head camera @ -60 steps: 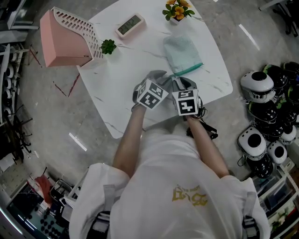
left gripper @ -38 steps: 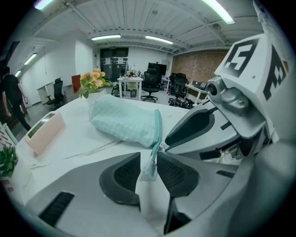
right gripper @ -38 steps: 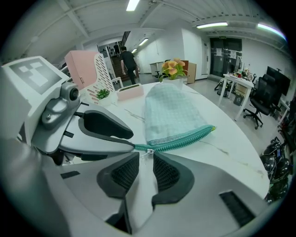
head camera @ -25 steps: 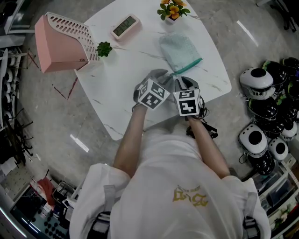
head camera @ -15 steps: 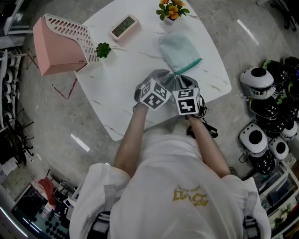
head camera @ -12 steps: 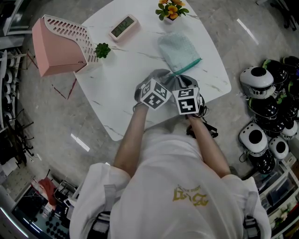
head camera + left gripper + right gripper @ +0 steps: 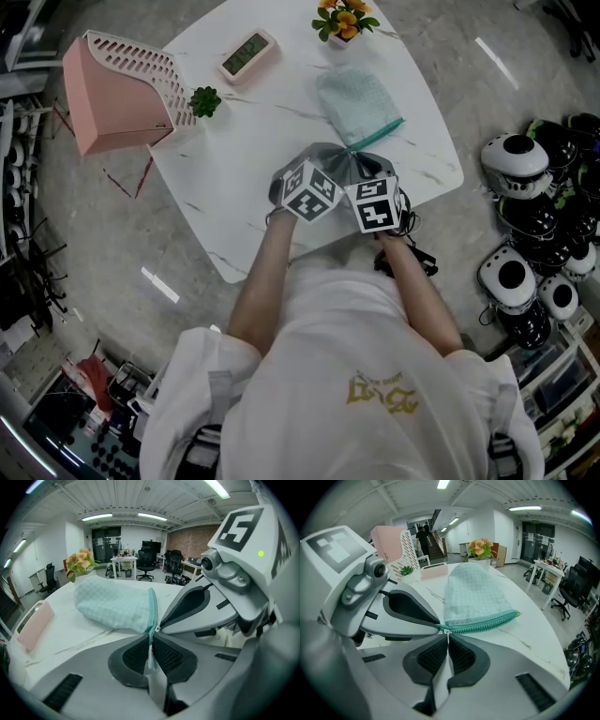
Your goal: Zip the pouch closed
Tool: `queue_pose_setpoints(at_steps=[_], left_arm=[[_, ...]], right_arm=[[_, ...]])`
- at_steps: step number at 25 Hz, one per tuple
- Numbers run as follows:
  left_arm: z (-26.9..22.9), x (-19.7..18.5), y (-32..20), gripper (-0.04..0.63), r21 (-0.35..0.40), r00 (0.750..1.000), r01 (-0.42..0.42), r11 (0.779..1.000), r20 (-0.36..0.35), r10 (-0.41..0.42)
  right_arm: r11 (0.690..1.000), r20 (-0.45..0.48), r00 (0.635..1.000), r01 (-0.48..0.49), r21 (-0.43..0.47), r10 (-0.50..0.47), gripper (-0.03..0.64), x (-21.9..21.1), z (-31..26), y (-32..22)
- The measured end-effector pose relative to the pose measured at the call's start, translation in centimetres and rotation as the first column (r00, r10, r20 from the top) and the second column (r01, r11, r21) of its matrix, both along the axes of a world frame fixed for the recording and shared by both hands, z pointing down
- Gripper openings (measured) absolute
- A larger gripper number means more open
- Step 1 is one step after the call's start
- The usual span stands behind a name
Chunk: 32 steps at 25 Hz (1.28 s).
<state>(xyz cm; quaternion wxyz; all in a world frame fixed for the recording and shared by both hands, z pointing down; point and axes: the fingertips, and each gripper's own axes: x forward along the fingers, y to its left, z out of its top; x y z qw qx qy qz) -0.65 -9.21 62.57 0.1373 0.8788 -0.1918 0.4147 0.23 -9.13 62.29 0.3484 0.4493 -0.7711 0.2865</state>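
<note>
A pale teal checked pouch [image 7: 359, 103] lies on the white marble table [image 7: 225, 169], its teal zipper [image 7: 483, 622] along the near edge. Both grippers meet at the zipper's near end. My left gripper [image 7: 151, 641] has its jaws closing, and the pads pinch the thin fabric tab at the zipper's end [image 7: 151, 654]. The jaws of my right gripper [image 7: 448, 641] are closing too, with the small metal zipper pull [image 7: 447, 634] pressed between the pads. In the head view the marker cubes hide both sets of fingertips.
On the table's far left stand a pink slatted file holder [image 7: 122, 80], a small green plant [image 7: 204, 99] and a digital clock [image 7: 248, 53]. A pot of orange flowers [image 7: 342, 19] is at the far edge. Several white and black helmets [image 7: 525, 187] lie on the floor, right.
Both grippers' jaws have drawn together at the pouch's near zipper end. The hands have stayed nearly where they were.
</note>
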Motion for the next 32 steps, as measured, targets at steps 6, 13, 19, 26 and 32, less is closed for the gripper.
queue_pose_setpoints(at_steps=[6,13,19,26,32], left_arm=[[-0.16,0.00,0.14,0.041,-0.018,1.000,0.002,1.000,-0.006,-0.002],[-0.15,0.04,0.18,0.040,-0.028,1.000,-0.004,1.000,-0.015,0.004],[-0.39,-0.01,0.29,0.038,-0.021,1.000,-0.008,1.000,-0.017,0.008],[-0.42,-0.20,0.25,0.038,-0.029,1.000,-0.005,1.000,-0.026,0.004],[-0.44,-0.29,0.47,0.038,-0.035,1.000,0.000,0.999,-0.030,-0.001]], right_arm=[[0.999,-0.002,0.999,0.043,-0.002,-0.043,0.017,-0.13,-0.18,0.16],[0.999,-0.003,0.999,0.047,-0.005,-0.047,0.017,-0.03,-0.17,0.16],[0.999,-0.002,0.999,0.051,-0.003,-0.051,0.017,-0.01,-0.37,0.15],[0.998,-0.001,0.998,0.060,0.002,-0.060,0.017,-0.15,-0.34,0.07],[0.998,0.000,0.998,0.065,0.003,-0.065,0.017,-0.21,-0.37,0.20]])
